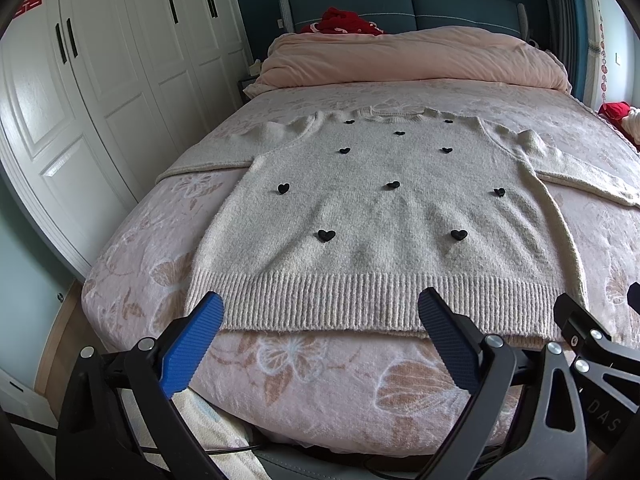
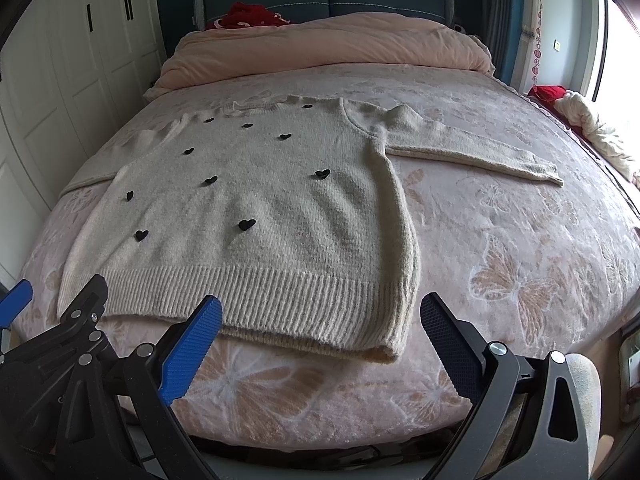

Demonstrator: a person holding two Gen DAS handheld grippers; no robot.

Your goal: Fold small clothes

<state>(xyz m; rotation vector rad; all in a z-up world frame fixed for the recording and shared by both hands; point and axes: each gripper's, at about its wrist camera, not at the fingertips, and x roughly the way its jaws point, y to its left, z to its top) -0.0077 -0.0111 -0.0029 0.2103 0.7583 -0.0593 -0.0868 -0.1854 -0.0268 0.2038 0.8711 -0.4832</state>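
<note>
A cream knit sweater (image 1: 380,208) with small black hearts lies flat, front up, on the bed, both sleeves spread out sideways; it also shows in the right wrist view (image 2: 256,216). Its ribbed hem (image 1: 360,300) faces me. My left gripper (image 1: 320,308) is open and empty, hovering just above the hem's near edge. My right gripper (image 2: 320,312) is open and empty near the hem's right corner (image 2: 384,344). The right gripper's frame shows at the right edge of the left wrist view (image 1: 592,340).
The bed has a pink floral cover (image 1: 320,380). A rolled pink duvet (image 1: 400,60) lies at the far end below a teal headboard (image 1: 400,4). White wardrobe doors (image 1: 100,100) stand on the left. Red and white cloths (image 2: 580,116) lie by the window on the right.
</note>
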